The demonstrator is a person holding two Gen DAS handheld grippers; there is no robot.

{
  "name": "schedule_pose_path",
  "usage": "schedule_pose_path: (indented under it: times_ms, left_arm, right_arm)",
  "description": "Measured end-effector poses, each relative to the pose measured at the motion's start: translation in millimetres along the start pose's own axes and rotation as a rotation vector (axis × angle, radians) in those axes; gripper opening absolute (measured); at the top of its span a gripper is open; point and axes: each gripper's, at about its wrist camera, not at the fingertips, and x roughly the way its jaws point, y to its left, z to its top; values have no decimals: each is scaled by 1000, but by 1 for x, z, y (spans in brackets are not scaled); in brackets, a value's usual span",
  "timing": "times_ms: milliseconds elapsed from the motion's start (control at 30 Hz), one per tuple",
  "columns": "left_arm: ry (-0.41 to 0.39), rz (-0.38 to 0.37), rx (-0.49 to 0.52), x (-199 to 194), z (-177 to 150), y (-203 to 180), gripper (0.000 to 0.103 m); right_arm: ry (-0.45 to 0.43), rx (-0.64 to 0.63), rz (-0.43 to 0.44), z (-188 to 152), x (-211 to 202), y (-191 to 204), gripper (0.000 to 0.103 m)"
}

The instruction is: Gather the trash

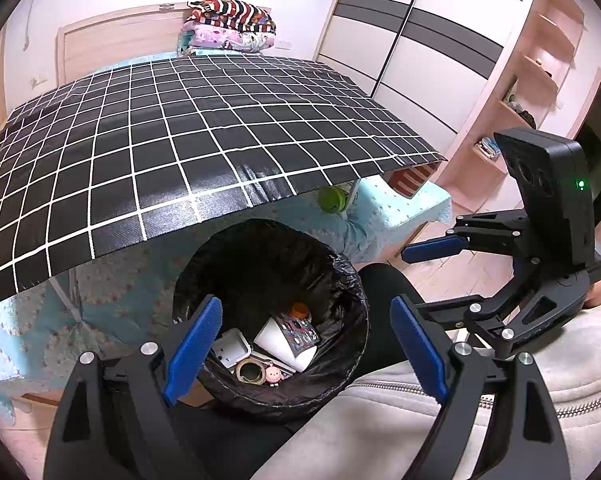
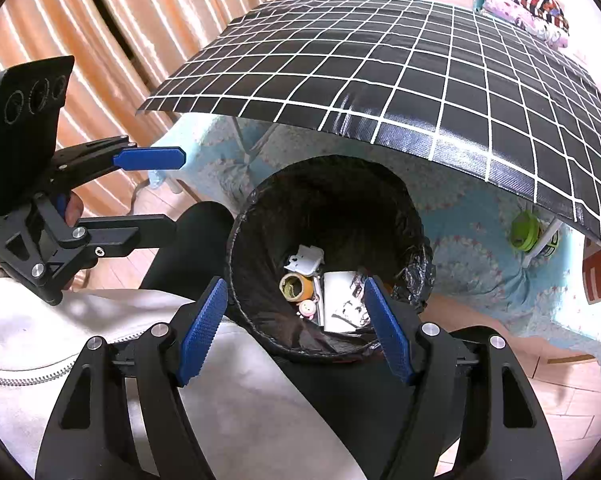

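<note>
The round bin lined with a black plastic bag (image 1: 342,280) stood on the floor at the person's knees, just in front of the near edge of the counter draped in a black cloth with a white grid (image 1: 180,128). Both grippers hung above the bin's mouth and tilted down into it, so the collected trash lay below and ahead of each. At the bottom lay a white paper cup on its side (image 1: 284,344), a small white plastic tray (image 1: 230,346), a roll of brownish tape (image 1: 249,371), a little pink toy figure (image 1: 274,375) and an orange-capped item (image 1: 299,310), all heaped close together.

The left gripper (image 1: 306,350) was released, its blue-padded jaws standing wide with nothing between them. The right gripper (image 2: 296,324) was likewise released and empty, its jaws a little less wide. In each wrist view the other gripper showed off to the side, beside the person's dark trouser leg and pale zipped jacket (image 1: 380,408), so the two sat about equally near the bin.

No loose trash was visible on the cloth-covered counter. With both grippers empty and the rubbish already inside, the collecting looked finished or nearly so. Any further pick would likely call for lifting away from the bin towards the counter.
</note>
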Motion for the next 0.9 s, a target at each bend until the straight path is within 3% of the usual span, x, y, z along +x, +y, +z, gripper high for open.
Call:
schedule_pose_path:
  times_ms: [900]
  left_arm:
    - [1, -8, -3, -1, 0, 0, 83]
  right_arm:
    - [5, 3, -2, 1, 0, 2, 70]
